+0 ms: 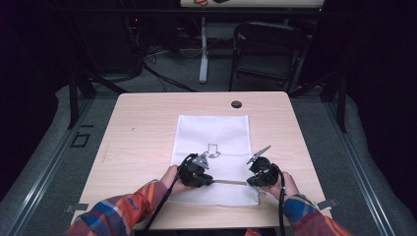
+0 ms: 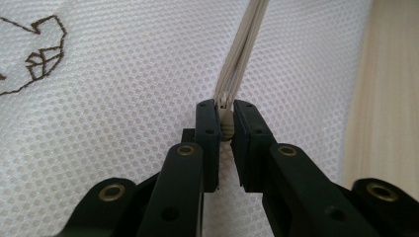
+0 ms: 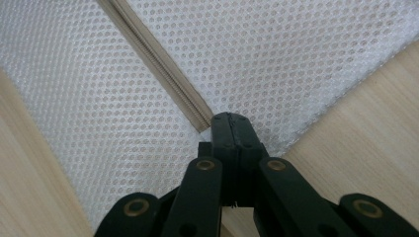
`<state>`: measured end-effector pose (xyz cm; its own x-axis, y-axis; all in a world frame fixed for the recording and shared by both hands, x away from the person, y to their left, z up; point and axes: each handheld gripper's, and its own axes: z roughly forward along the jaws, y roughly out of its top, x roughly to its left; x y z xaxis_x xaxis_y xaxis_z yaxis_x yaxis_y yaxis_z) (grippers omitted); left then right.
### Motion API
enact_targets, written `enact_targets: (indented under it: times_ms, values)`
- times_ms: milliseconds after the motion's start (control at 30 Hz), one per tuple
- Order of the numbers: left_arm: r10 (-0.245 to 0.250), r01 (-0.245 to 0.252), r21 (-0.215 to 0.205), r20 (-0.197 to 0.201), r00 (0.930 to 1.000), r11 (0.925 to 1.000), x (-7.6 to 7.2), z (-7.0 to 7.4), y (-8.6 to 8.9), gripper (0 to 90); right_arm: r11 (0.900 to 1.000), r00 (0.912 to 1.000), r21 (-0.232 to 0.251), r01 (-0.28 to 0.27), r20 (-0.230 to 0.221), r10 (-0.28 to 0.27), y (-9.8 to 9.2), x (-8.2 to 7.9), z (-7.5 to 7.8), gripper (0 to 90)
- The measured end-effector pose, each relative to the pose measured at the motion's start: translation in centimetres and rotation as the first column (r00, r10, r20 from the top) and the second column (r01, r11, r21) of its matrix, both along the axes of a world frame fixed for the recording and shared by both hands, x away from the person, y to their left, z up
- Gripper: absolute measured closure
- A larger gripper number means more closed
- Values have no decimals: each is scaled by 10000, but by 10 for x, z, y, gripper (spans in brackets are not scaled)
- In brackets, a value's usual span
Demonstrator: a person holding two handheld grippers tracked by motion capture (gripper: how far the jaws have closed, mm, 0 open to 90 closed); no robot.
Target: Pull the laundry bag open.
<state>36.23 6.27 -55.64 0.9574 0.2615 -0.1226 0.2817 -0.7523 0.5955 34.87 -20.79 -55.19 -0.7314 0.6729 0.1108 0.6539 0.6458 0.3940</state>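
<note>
We grip the zipper pull in our left tool; our right tool pinches the mesh bag's near right edge.

One white mesh zipper bag is counted on one wooden table, with two grippers, left and right; one black chair is seen behind.

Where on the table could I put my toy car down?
Bare wood lies left of the white mesh bag and right of it, plus a strip beyond it beside the black grommet. The near edge is crowded: both grippers work the zipper there.
</note>
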Motion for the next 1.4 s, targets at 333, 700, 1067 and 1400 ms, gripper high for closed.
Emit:
enact_targets:
  times_ms: [333, 700, 1067, 1400]
  values:
    - [183, -183, 146, -5, 9998, 9997, 1, -2, 10, 818, 9999, 10000, 20, 99, -7, -99, 0, 0, 0, 900]
    - [219, -219, 130, 6, 9998, 9997, -4, 1, 21, 818, 10000, 9999, 72, 65, -90, -65, -1, 0, 0, 900]
    - [215, -216, -148, -41, 9998, 9997, -5, 3, 27, 818, 10000, 10000, 59, -15, -10, 15, -1, 1, 0, 900]
    - [231, -234, -258, -119, 9997, 9994, -5, 3, 35, 817, 10000, 10000, 24, -85, -4, 85, -1, 0, 0, 900]
